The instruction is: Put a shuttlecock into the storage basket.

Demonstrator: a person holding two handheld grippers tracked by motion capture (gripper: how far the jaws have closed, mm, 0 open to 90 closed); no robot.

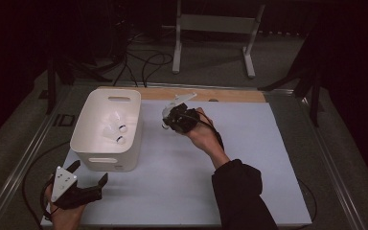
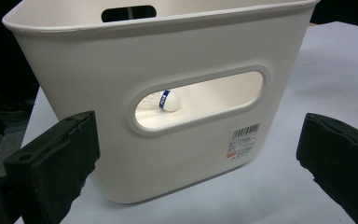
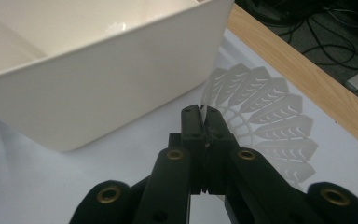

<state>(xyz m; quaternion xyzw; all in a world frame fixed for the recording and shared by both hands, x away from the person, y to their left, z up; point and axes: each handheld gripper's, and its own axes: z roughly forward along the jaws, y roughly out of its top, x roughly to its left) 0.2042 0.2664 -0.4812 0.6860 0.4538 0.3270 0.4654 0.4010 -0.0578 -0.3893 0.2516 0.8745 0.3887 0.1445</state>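
A white plastic bin (image 1: 88,122) stands at the left of the white table mat (image 1: 249,158). Two shuttlecocks (image 1: 120,134) with blue-banded corks lie inside it. My right gripper (image 1: 166,117) hovers just right of the bin's rim. In the right gripper view it (image 3: 204,116) is shut on the edge of a white shuttlecock's feather skirt (image 3: 265,116), with the bin wall (image 3: 98,88) close ahead. My left gripper (image 1: 89,171) rests near the front left corner, open and holding nothing. It (image 2: 198,158) faces the bin's near wall (image 2: 98,79), and a shuttlecock cork (image 2: 169,100) shows through the handle slot.
A wooden strip (image 1: 230,95) runs along the mat's far edge. Beyond it, cables (image 1: 143,62) lie on the floor beside a white stand (image 1: 215,28). Metal rails (image 1: 24,153) border the table on both sides.
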